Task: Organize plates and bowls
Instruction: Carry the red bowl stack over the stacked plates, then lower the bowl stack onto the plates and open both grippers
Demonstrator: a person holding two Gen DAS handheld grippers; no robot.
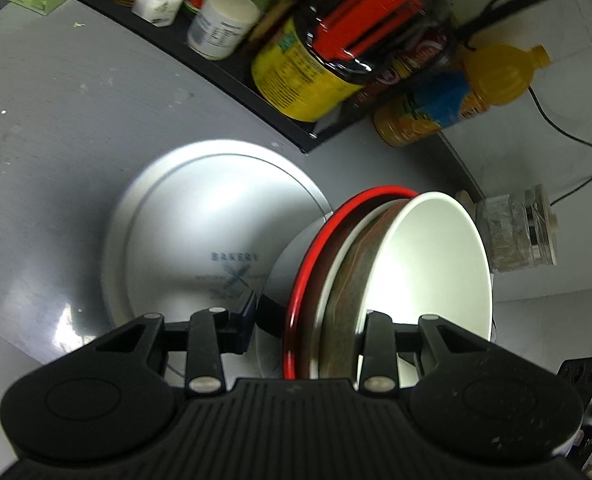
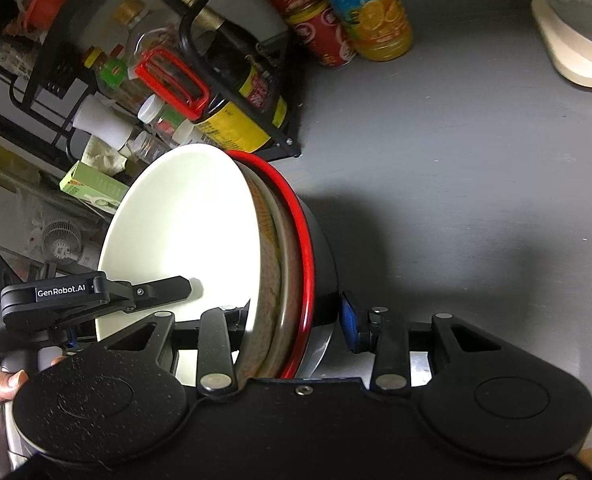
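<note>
You're carrying nested bowls tipped on edge — white one inside a brown-patterned one, in a red-rimmed black one — just beside the flat white plate.

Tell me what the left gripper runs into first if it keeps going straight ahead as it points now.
Probably the white Bakery plate lying on the grey counter, just ahead of the left gripper, which holds the nested bowls. Depth is uncertain.

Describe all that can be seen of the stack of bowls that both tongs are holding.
The stack of bowls is nested and tilted on its edge. The innermost bowl is glossy white inside with a brownish patterned outside; behind it sits a pale rim, then a red rim on a dark outer bowl. The left tongs and the right tongs each clamp its rims. It hangs above the grey counter.
</note>
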